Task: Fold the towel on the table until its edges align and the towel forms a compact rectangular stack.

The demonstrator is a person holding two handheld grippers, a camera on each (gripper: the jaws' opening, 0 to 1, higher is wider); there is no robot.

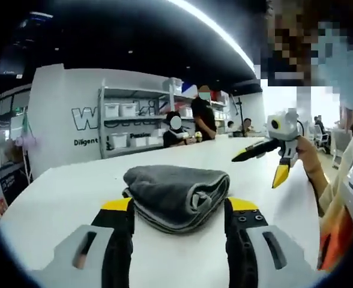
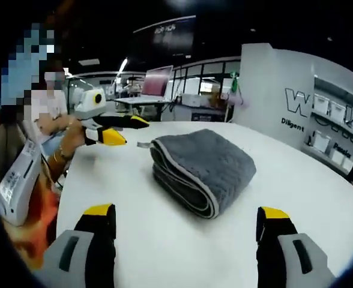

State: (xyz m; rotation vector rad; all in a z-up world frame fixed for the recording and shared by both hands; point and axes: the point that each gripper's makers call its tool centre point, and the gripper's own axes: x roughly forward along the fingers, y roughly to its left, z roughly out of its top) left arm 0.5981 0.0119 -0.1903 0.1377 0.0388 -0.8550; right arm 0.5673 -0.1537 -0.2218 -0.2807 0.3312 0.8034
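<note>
Left gripper view, own gripper: left gripper (image 1: pixel 179 207), black jaws with yellow tips, spread wide and released, nothing between the pads.
Left gripper view, towel: grey quilted towel with pale edging (image 1: pixel 178 195), folded into a thick multi-layer stack, lying on the white tabletop (image 1: pixel 62 204) just ahead of the jaws, roughly centred in the gap between the tips. Rounded fold faces right, layered edges show at the front.
Left gripper view, other gripper: right gripper (image 1: pixel 266 162) held above the table at right, apart from the towel, jaws parted and empty; a person's hand (image 1: pixel 308 157) grips it.
Left gripper view, background: white wall with dark lettering, grey metal shelving with white bins (image 1: pixel 131 123), people seated and standing beyond the table's far edge.

Right gripper view, own gripper: right gripper (image 2: pixel 185 213), yellow tips far apart, released, holding nothing.
Right gripper view, towel: same folded stack (image 2: pixel 203 171) on the tabletop (image 2: pixel 296 174), ahead of the jaws and between them; stacked edges face the camera, top face flat.
Right gripper view, other gripper: left gripper (image 2: pixel 128 129) at left, over the table, clear of the towel, jaws parted, empty.
Right gripper view, table: towel sits well inside the table edges.
</note>
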